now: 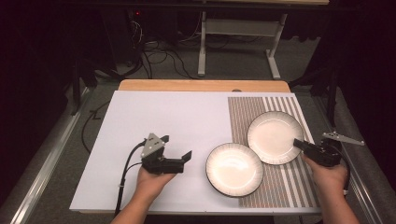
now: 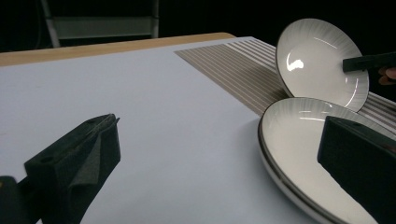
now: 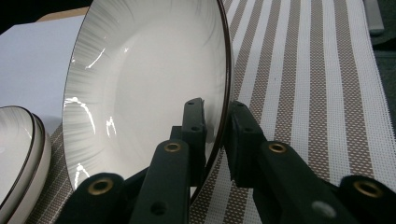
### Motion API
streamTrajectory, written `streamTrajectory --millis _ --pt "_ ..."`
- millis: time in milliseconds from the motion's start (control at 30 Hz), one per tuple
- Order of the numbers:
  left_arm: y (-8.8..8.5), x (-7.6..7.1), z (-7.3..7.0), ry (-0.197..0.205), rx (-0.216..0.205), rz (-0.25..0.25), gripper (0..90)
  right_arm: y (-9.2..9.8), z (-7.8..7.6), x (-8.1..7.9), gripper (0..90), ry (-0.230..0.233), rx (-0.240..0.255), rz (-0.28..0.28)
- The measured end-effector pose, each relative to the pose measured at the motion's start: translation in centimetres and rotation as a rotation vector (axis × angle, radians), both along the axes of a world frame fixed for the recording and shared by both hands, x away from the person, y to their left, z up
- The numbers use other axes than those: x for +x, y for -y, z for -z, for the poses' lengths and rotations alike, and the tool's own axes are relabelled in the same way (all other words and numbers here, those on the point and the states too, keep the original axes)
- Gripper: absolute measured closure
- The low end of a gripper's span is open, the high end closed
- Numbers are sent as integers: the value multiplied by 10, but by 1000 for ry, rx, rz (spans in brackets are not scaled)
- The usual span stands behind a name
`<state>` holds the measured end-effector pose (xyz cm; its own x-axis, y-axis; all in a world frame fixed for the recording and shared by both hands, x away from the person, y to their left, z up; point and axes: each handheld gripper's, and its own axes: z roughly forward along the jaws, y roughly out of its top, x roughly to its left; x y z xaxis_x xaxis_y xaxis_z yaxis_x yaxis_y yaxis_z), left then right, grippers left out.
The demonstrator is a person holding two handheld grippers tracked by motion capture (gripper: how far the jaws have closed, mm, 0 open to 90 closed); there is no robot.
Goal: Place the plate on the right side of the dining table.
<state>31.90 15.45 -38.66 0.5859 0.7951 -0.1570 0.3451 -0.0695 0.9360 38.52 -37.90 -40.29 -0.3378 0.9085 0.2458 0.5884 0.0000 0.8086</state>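
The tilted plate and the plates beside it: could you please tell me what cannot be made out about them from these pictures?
- Underside of the tilted plate: hidden in the right gripper view by its own face and the right tongs on its rim.
- Where its lower edge rests: cut off by the bottom edge there, and too small in the high view.
- How many plates make up the flat stack: the left gripper view's right edge and the open left tongs cut it off.

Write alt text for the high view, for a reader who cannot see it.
The right gripper is clamped on the rim of a tilted white plate above a striped placemat. A second white plate lies flat at the mat's left edge. The left gripper, jaws open and empty, hovers over the white table beside it.
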Motion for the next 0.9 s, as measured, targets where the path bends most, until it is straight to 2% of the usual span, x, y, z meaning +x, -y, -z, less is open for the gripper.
streamTrajectory --millis 67,100,167,200,233,300,367,667,767,900 --pt "-15 -9 -1 -16 -33 -5 0 0 1 1 802 -5 -6 0" --pt "-21 -16 -1 -11 -37 -10 0 0 1 2 800 -7 -9 1" --pt "-31 -27 1 17 -22 -20 0 0 2 2 796 -17 -7 6" --pt "-36 -31 2 22 0 -23 0 0 2 2 794 -20 -8 6" --pt "-38 -31 1 23 3 -29 0 1 3 3 792 -23 -9 6" --pt "-43 -31 1 17 -17 -44 0 1 4 5 785 -31 -6 11" --pt "-45 -29 1 6 -43 -51 0 1 5 6 784 -33 -5 10" --pt "-40 -25 5 -19 -37 -29 0 1 7 10 774 -50 2 31" --pt "-38 -29 3 -3 -31 -21 0 1 7 11 776 -48 2 32" --pt "-38 -32 0 30 -20 -37 0 0 7 12 774 -50 -2 39"
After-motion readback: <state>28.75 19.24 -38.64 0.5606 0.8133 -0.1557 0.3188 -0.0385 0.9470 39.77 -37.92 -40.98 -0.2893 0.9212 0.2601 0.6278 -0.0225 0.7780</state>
